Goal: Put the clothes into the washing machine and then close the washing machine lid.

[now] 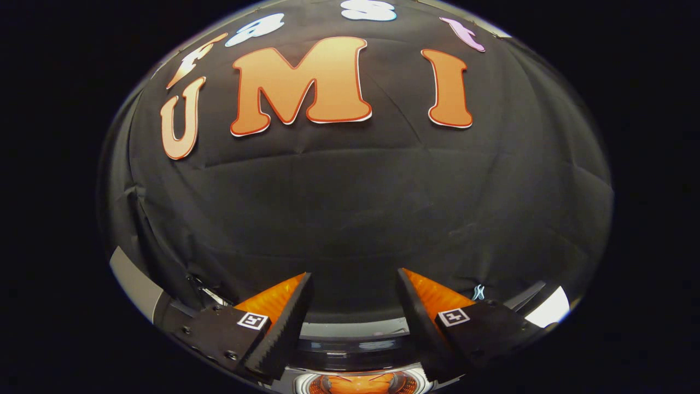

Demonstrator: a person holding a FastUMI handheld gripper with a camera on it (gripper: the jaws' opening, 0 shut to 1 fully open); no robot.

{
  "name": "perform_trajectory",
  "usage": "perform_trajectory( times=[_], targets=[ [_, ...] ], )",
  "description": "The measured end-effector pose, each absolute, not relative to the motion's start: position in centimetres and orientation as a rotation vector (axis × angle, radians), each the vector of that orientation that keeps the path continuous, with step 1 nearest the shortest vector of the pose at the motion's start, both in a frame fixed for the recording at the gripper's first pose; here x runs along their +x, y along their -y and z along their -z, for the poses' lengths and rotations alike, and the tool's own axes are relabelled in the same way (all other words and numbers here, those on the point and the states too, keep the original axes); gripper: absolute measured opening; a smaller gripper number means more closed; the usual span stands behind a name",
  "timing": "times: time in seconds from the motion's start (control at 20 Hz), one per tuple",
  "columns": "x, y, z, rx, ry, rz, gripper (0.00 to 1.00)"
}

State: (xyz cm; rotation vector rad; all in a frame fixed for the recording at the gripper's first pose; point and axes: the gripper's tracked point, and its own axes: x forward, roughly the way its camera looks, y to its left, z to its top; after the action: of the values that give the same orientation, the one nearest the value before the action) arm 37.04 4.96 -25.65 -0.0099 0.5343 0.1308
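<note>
Hovering open, the claw (354, 279) overlooks the glossy washing machine (355, 350).

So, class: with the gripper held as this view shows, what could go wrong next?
1. The open gripper holds nothing and faces the booth wall, so a grab could miss the clothes.
2. The washing machine sits low between the fingers, its drum opening barely seen; a descent might knock its rim.

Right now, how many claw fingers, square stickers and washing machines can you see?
Fingers of the claw, apart, holding nothing: 2
Square markers on the fingers: 2
Washing machine below the fingers: 1
Total: 5
</note>
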Motion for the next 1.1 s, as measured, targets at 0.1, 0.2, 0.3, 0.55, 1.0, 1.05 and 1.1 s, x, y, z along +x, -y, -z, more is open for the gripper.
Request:
perform_trajectory(
  times=[0.1, 0.2, 0.3, 0.55, 1.0, 1.05, 1.1],
  targets=[
    [36.9, -4.9, 25.8, -0.009, -0.537, -0.132, 0.97],
    [36.4, -4.9, 25.6, -0.012, -0.535, -0.131, 0.97],
    [35.7, -4.8, 25.3, -0.011, -0.520, -0.134, 0.97],
    [33.7, -4.6, 25.0, -0.015, -0.498, -0.141, 0.97],
    [28.7, -4.0, 24.8, -0.026, -0.460, -0.143, 0.97],
    [28.4, -4.1, 24.9, -0.028, -0.459, -0.143, 0.97],
    [27.9, -4.0, 24.9, -0.029, -0.458, -0.143, 0.97]
  ],
)
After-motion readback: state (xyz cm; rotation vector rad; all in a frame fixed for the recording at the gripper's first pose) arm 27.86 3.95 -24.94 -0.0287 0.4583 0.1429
